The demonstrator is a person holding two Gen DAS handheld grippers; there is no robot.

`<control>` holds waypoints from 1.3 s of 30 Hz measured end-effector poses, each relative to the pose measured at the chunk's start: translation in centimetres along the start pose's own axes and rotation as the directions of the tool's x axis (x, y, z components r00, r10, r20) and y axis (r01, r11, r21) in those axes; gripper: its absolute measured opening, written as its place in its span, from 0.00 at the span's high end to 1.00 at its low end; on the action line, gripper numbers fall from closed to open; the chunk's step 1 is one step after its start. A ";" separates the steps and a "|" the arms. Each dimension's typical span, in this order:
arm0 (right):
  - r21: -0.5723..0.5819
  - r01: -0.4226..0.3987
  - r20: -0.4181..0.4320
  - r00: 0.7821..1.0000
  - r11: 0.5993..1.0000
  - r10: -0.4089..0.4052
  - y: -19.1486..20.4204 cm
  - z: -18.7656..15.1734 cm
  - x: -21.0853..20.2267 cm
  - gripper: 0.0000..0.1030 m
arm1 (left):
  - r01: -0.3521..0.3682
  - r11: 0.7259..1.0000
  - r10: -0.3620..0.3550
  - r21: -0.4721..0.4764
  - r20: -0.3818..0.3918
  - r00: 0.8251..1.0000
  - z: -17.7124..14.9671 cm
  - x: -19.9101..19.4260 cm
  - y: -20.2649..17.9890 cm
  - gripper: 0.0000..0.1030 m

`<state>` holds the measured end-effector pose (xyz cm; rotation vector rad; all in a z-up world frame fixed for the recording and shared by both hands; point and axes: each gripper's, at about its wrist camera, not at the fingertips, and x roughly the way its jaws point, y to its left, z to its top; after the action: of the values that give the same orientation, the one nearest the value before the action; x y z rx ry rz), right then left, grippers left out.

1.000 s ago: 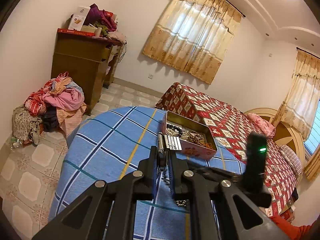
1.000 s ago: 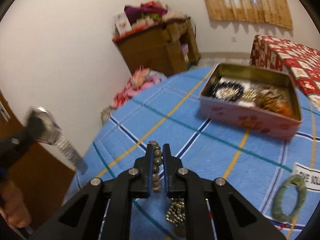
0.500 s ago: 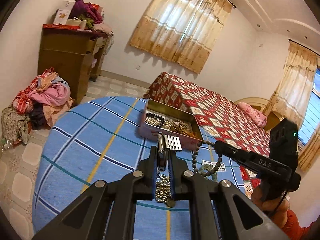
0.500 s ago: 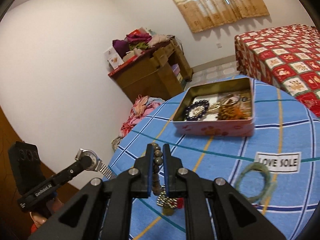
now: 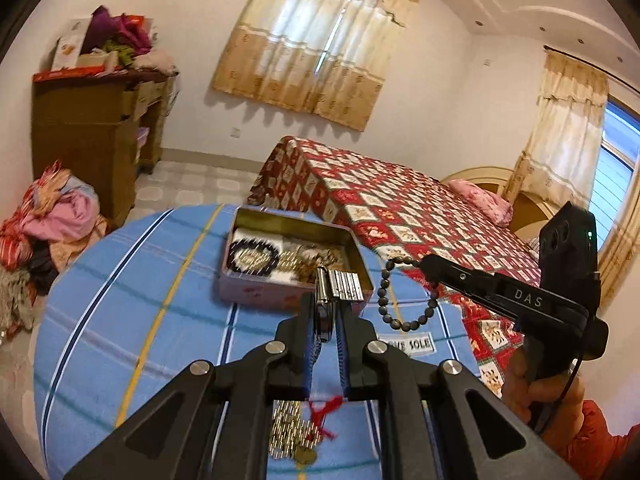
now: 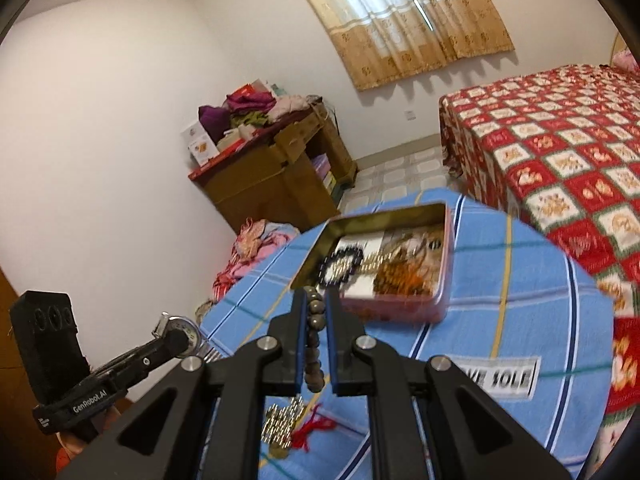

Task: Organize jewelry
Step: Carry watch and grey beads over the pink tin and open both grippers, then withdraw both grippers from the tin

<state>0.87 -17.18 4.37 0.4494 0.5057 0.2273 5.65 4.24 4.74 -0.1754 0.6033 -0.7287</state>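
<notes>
The left gripper [image 5: 325,312] has its jaws closed on a metal wristwatch [image 5: 338,292], gripped at the case so that the linked band sticks out to the right past the fingertips; much of the case is hidden between the fingers. The right gripper [image 6: 316,312] is clamped on a string of dark brown beads [image 6: 314,340], which in the left wrist view hangs as an open loop from its tip, in the air above the right part of the table [image 5: 132,280]. Just beyond both grippers sits an open tin box [image 5: 276,252] on the blue checked cloth — inside it a black bead bracelet [image 5: 252,258] lies at the left, while the gold and orange pieces to its right are too blurred and tangled to tell apart. Near the cameras, partly covered by the gripper frames, lies a gold chain [image 6: 282,424] with a red thread [image 6: 316,428] — its full shape is cut off. A white label [image 6: 500,378] on the cloth is half hidden behind the right gripper. A bed with a red patterned cover [image 6: 560,152] stands to the far right.
</notes>
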 end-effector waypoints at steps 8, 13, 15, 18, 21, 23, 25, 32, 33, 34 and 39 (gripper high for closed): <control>0.109 -0.083 0.035 0.996 0.991 0.080 -3.4 4.3 3.2 0.89 | 0.027 0.999 -0.027 0.028 0.030 0.999 3.7 4.3 -0.6 0.92; 0.145 -0.068 0.013 0.998 0.987 0.067 -5.9 5.4 6.6 0.89 | 0.020 1.000 -0.020 0.018 0.016 1.000 5.1 7.8 0.4 0.92; 0.177 -0.066 -0.013 0.998 0.982 0.069 -7.3 5.3 8.5 0.89 | 0.021 1.000 -0.021 0.016 0.006 1.000 5.1 9.1 0.8 0.92; 0.190 -0.028 -0.057 0.998 0.981 0.040 -8.8 5.0 10.8 0.89 | -0.002 0.999 0.003 0.035 -0.028 1.000 5.1 11.6 1.4 0.92; 0.199 0.006 -0.095 0.995 0.980 0.013 -10.0 4.4 12.3 0.89 | -0.021 0.999 0.023 0.039 -0.068 0.997 5.0 13.7 2.1 0.92; 0.187 0.026 -0.105 0.994 0.982 -0.006 -10.3 4.3 12.5 0.89 | -0.038 0.998 0.041 0.042 -0.089 0.995 4.8 14.6 2.7 0.92; 0.153 0.052 -0.105 0.994 0.987 -0.036 -10.3 4.4 12.3 0.89 | -0.071 0.996 0.076 0.060 -0.098 0.992 4.7 15.3 2.9 0.91; 0.050 0.095 -0.096 0.991 0.994 -0.090 -9.4 4.6 11.2 0.84 | -0.145 0.987 0.153 0.071 -0.111 0.982 5.7 15.9 4.0 0.67; 0.041 0.108 -0.084 0.991 0.993 -0.105 -9.1 4.7 10.7 0.84 | -0.153 0.986 0.160 0.065 -0.112 0.981 5.8 15.5 4.0 0.44; 0.039 0.116 -0.074 0.991 0.992 -0.113 -8.8 4.8 10.4 0.83 | -0.158 0.985 0.164 0.061 -0.103 0.981 5.9 15.3 4.0 0.36; 0.058 0.146 0.005 0.989 0.988 -0.147 -8.0 4.1 6.0 0.78 | -0.176 0.983 0.178 0.042 -0.045 0.983 5.6 11.2 3.6 0.29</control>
<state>8.88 -23.74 1.36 0.4672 0.5347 0.0691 17.46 -0.94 2.92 -0.0680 0.6423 -0.5727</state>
